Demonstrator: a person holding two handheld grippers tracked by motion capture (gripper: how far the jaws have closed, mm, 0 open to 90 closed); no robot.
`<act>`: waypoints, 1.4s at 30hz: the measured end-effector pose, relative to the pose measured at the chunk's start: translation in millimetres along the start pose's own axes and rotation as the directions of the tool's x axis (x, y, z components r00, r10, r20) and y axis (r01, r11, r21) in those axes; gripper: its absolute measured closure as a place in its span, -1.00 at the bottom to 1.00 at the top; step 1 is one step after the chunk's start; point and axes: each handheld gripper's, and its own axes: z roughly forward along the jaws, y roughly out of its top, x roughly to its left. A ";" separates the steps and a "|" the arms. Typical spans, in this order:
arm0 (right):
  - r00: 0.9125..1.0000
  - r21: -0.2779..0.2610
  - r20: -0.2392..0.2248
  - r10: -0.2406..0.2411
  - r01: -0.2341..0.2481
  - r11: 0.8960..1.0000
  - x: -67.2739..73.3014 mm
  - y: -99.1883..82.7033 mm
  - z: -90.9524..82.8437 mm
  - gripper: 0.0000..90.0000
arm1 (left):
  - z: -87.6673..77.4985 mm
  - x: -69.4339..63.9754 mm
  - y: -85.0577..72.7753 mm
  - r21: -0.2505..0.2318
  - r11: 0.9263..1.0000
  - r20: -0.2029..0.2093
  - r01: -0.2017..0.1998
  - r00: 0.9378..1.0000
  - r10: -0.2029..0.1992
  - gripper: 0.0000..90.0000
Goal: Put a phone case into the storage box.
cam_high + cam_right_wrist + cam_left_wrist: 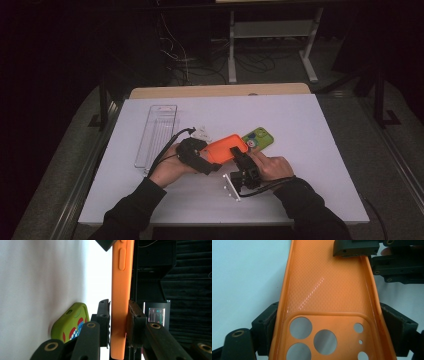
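At frame centre, my left gripper (212,161) clasps the orange phone case (226,148) across its camera end (long axis running upper right), my right gripper (240,156) pinching its edge.

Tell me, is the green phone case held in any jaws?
No, the green case lies flat on the table, while both pairs of jaws clamp the orange case.

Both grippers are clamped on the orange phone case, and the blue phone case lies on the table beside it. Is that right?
Not quite: the case lying on the table is green, not blue, as the high view shows. Left gripper and right gripper do both clamp the orange phone case.
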 end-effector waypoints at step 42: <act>0.990 0.059 -0.036 0.136 -0.134 0.989 -15.2 -25.4 -5.1 0.74 | -15.2 8.3 -8.2 -0.059 0.998 -0.007 -0.008 1.000 0.008 -1.00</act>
